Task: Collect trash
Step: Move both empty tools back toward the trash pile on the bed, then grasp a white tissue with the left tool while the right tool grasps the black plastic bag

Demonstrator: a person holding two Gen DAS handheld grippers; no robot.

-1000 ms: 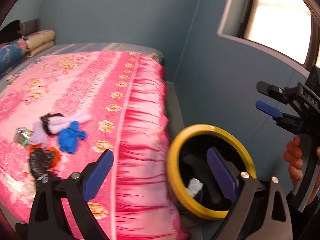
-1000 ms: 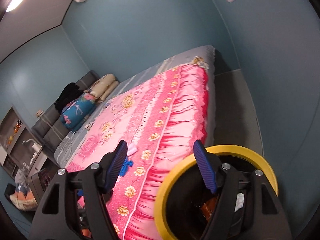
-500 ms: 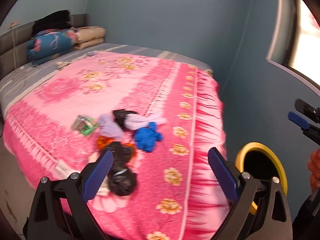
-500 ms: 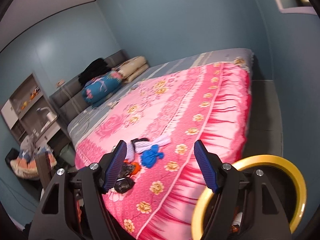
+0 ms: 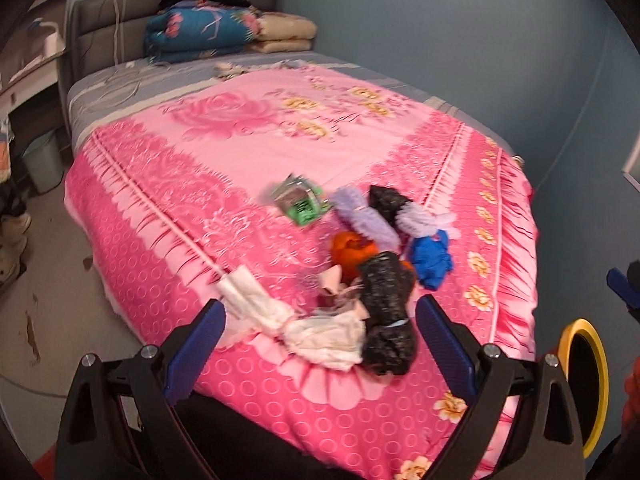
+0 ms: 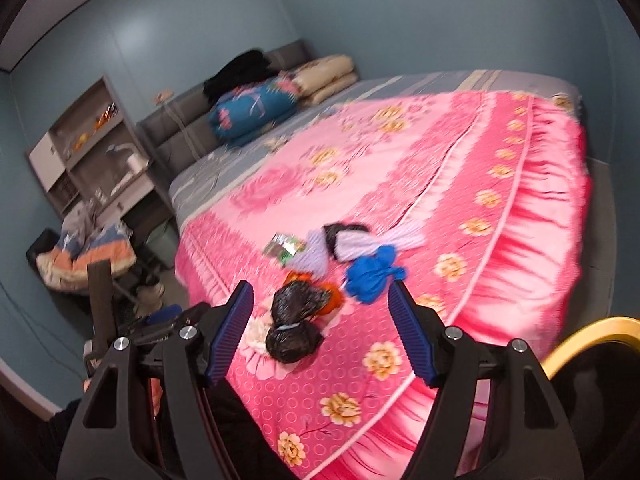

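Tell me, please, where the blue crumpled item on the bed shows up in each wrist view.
Left wrist: the blue crumpled item lies right of centre, beside the black bag.
Right wrist: it lies at centre, up and right of that bag.
Shared landmark: the yellow-rimmed bin.

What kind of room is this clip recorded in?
A bedroom, most likely in a home. A large bed with a pink floral bedspread fills the view, folded quilts are stacked against its padded headboard, and a shelf unit stands beside it.
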